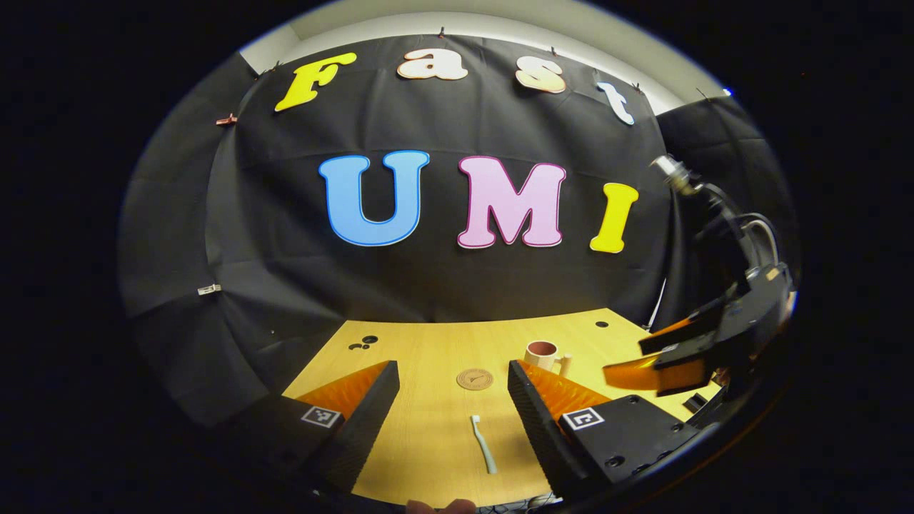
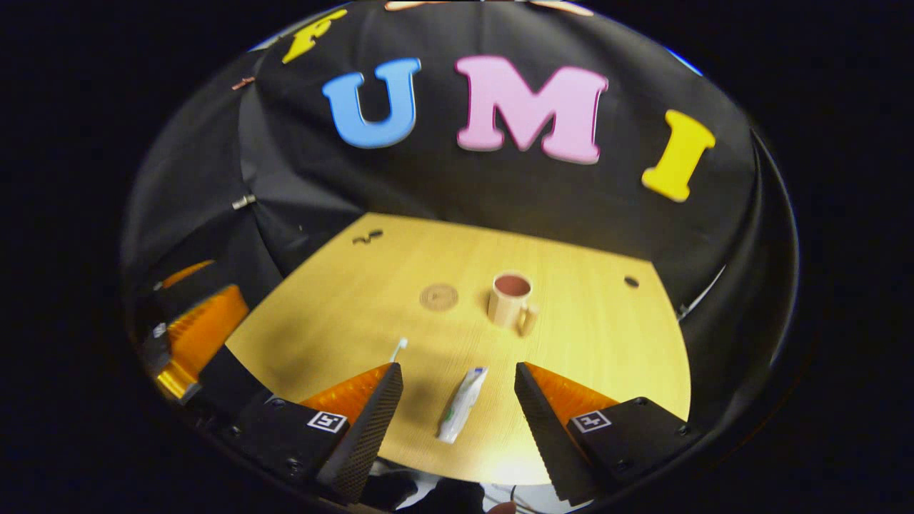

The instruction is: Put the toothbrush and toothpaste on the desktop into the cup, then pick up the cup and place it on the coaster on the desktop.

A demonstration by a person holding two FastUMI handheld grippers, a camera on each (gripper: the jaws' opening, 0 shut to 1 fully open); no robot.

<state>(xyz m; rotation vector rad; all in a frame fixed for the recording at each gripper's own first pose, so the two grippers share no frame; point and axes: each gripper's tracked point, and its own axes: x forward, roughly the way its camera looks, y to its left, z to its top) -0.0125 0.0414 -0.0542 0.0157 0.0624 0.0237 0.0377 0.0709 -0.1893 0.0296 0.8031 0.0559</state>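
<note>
Left gripper view: left hand-held gripper (image 1: 453, 400) spread wide, nothing between its fingers, held above the near edge of the bench (image 1: 428, 343). Toothbrush (image 1: 483, 444) lies flat on the bench in the gap between the fingers, closer to the right one, head toward the far side. Coaster (image 1: 475, 378) just beyond it, round, flat, bare. Cup (image 1: 543, 354) upright to the right of the coaster and a bit farther, handle on its right; partly behind the right finger. Right hand-held gripper (image 1: 635, 360) comes in from the right edge, held in the air above the bench, blurred; can't tell its state here.

Right gripper view: right hand-held gripper (image 2: 458, 400) spread wide, holding nothing, over the near part of the bench (image 2: 607, 335). Toothpaste (image 2: 461, 404) lies flat between the fingers, touching neither, long axis near-to-far w/ slight tilt. Toothbrush (image 2: 397, 349) to its left, mostly hidden behind the left finger, only the head end showing. Coaster (image 2: 438, 296) farther off, centre-left; cup (image 2: 510, 300) upright just right of it, apart from it, handle toward near right, inside looks empty. Left hand-held gripper (image 2: 193, 335) at far left edge.
</note>
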